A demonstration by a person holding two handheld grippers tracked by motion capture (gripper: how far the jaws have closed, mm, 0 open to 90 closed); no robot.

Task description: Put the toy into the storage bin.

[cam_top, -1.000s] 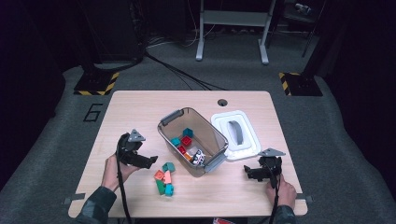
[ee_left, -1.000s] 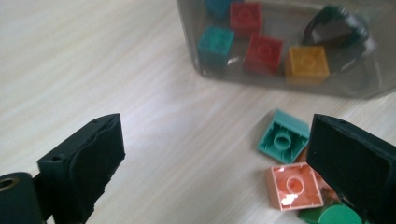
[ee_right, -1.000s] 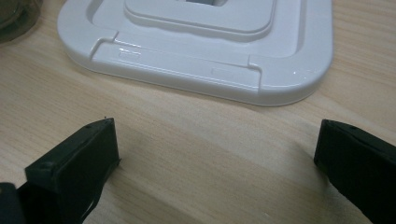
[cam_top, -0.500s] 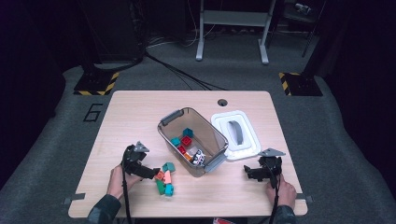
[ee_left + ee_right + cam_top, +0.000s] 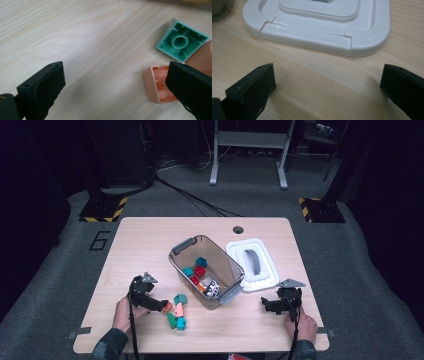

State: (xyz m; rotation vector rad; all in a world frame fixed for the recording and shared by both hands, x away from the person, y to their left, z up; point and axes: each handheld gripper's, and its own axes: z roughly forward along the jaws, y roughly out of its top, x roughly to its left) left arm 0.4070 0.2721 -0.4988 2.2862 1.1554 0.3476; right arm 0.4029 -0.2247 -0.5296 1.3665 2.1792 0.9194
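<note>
A clear plastic bin [image 5: 227, 265] holding several coloured bricks stands mid-table. Its white lid [image 5: 251, 262] [image 5: 322, 32] lies flat to the right of it. Loose bricks lie left of the bin's near end: a salmon brick [image 5: 168, 307] [image 5: 160, 85], a teal-green brick [image 5: 181, 298] [image 5: 182, 40], a green brick [image 5: 171, 320] and a cyan one [image 5: 181, 323]. My left gripper [image 5: 161, 305] [image 5: 117, 82] is open and low over the table; its right jaw overlaps the salmon brick. My right gripper [image 5: 265, 303] [image 5: 328, 82] is open just in front of the lid, nothing between its jaws.
The wooden table [image 5: 150, 245] has a round cable hole [image 5: 238, 229] near its far edge. A person's hands hold both grippers at the near edge. Beyond the table, on grey floor, are cables and a metal stand [image 5: 250, 150].
My left gripper has moved right and toward the near edge, down to the loose bricks, reaching the salmon one. The right gripper has stayed in place.
</note>
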